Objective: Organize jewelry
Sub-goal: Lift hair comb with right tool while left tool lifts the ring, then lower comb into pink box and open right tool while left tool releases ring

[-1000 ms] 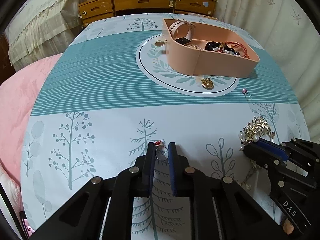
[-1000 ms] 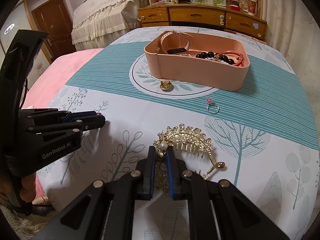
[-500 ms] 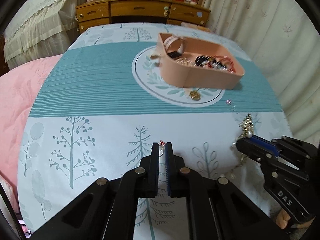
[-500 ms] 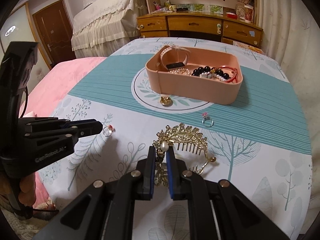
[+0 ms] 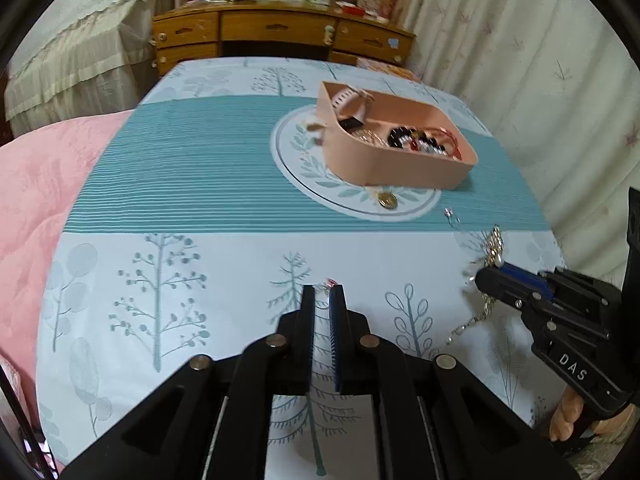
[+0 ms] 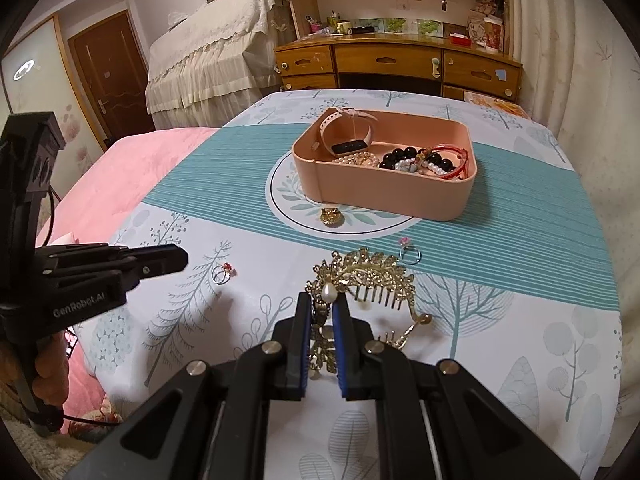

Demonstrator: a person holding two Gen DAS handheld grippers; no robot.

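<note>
A pink tray [image 6: 400, 196] in the middle of the table holds a watch and bead bracelets; it also shows in the left wrist view [image 5: 400, 160]. My right gripper [image 6: 323, 300] is shut on a gold hair comb with a pearl [image 6: 368, 276], lifted off the cloth. My left gripper [image 5: 323, 290] is nearly shut, and a silver ring with a red stone [image 6: 222, 273] sits at its fingertips, off to one side in the right wrist view. I cannot tell if the ring is held. A gold pendant [image 6: 331, 216] and a pink-stone ring [image 6: 409, 252] lie in front of the tray.
The table wears a white and teal tree-print cloth [image 5: 192, 168]. A pink quilt [image 6: 120, 168] lies off its left edge. A wooden desk [image 6: 396, 64] and curtains stand behind.
Both grippers have risen. The right one has lifted the comb off the cloth. The left jaws have closed around the red-stone ring.
</note>
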